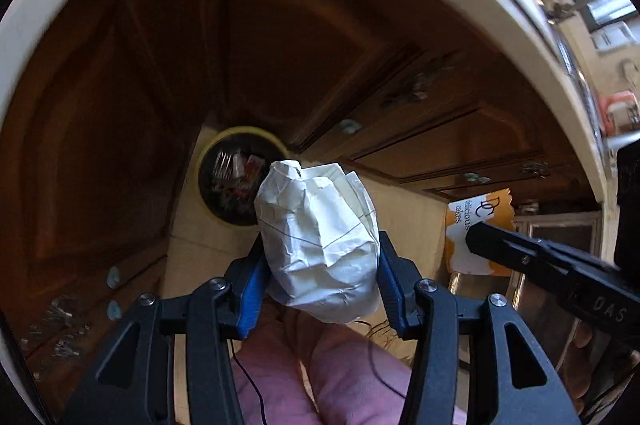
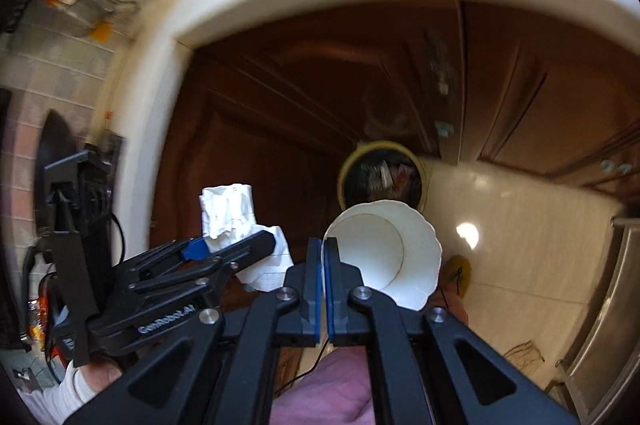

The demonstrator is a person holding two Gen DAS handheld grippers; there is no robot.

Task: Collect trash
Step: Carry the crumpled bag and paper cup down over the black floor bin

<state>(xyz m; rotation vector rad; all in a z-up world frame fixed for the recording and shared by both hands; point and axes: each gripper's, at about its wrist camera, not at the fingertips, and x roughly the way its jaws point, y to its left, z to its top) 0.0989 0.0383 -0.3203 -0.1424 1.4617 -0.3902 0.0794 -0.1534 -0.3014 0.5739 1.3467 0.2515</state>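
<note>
Paper and cup held above the bin

Crumpled white paper [image 1: 320, 245] sits clamped between my left gripper [image 1: 320, 281] fingers, jaws spread wide around the wad, just this side of the yellow-rimmed trash bin [image 1: 208, 153] on the pale floor. My right gripper [image 2: 323, 265] is nearly closed, pinching the rim of a white paper cup [image 2: 400, 253], which tilts with its mouth toward me, near the bin. Behind the bin stand dark wooden cabinets [image 1: 280, 37]. I see wrappers inside the bin.
</note>
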